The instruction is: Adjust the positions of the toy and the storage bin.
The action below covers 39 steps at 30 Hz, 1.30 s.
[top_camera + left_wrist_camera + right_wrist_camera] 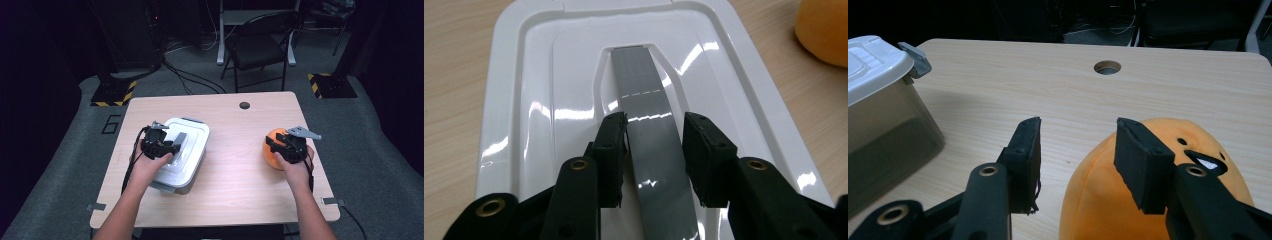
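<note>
The grey handle (649,125) of the box lid (539,100) is straddled by the left gripper (655,145), fingers narrowed but not yet pressing, so a firm squeeze is judged next, while the right gripper (1078,150) is held half open, its right finger against the orange plush toy (1108,200).

On the wooden tabletop (235,160), the left claw (176,146) sits over the grey handle (179,141) on the white lid (192,132) of a plastic storage box (172,181). Well apart, at the right edge, the right claw (276,146) rests against an orange plush toy (270,150). A folding chair (260,45) stands beyond.

Wood table (240,165) w/ cable hole (244,105), lidded plastic box (192,150), orange plush (270,147)
</note>
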Tool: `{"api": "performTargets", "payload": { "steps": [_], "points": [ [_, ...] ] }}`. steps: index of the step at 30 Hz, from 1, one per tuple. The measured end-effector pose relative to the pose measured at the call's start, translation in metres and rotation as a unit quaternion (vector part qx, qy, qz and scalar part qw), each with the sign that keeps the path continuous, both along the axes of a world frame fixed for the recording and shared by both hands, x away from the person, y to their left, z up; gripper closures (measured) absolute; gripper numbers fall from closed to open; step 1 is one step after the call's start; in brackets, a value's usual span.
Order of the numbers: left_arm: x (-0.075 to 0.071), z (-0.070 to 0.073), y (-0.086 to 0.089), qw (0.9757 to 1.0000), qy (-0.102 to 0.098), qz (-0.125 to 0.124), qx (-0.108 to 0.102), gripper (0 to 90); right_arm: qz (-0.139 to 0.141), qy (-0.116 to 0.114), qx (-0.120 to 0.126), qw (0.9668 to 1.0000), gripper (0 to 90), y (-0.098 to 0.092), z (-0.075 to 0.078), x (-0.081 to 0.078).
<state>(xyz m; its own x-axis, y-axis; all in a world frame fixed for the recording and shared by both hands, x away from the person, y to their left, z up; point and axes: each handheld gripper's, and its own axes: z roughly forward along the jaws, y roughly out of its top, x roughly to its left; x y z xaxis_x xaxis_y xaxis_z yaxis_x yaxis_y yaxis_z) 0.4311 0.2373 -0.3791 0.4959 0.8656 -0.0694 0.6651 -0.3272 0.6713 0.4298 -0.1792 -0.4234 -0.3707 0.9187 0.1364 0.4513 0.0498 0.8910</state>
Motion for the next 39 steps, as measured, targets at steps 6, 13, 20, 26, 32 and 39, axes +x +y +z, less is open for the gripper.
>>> {"api": "performTargets", "payload": {
  "steps": [6, 13, 20, 26, 32, 39],
  "points": [
    [0.0, -0.0003, -0.0022, 0.9999, 0.0, -0.001, 0.011, 61.7, -0.001, 0.001, -0.002, 1.0, 52.8, -0.0004, -0.0011, 0.0004],
    [0.0001, 0.0007, 0.0023, 0.9998, -0.003, 0.002, 0.022, 64.2, -0.002, 0.003, -0.001, 1.0, 52.8, 0.0001, -0.0024, 0.0008],
    [0.0006, -0.0007, 0.0052, 0.9999, 0.005, 0.011, 0.006, 65.1, -0.002, 0.006, -0.003, 1.0, 52.8, 0.0018, -0.0037, 0.0013],
    [0.0011, -0.0008, 0.0051, 0.9998, 0.007, 0.017, -0.001, 65.4, -0.002, 0.007, -0.002, 1.0, 52.6, 0.0022, -0.0052, 0.0018],
    [0.001, -0.0007, 0.0053, 0.9996, 0.011, 0.026, -0.009, 65.9, -0.005, 0.009, 0.001, 0.9999, 52.4, 0.0008, -0.0063, 0.0025],
    [0.0007, -0.0007, 0.0054, 0.9995, 0.011, 0.028, -0.011, 66.1, -0.007, 0.009, 0.002, 0.9999, 52.4, 0.0006, -0.0064, 0.0025]
  ]
}}
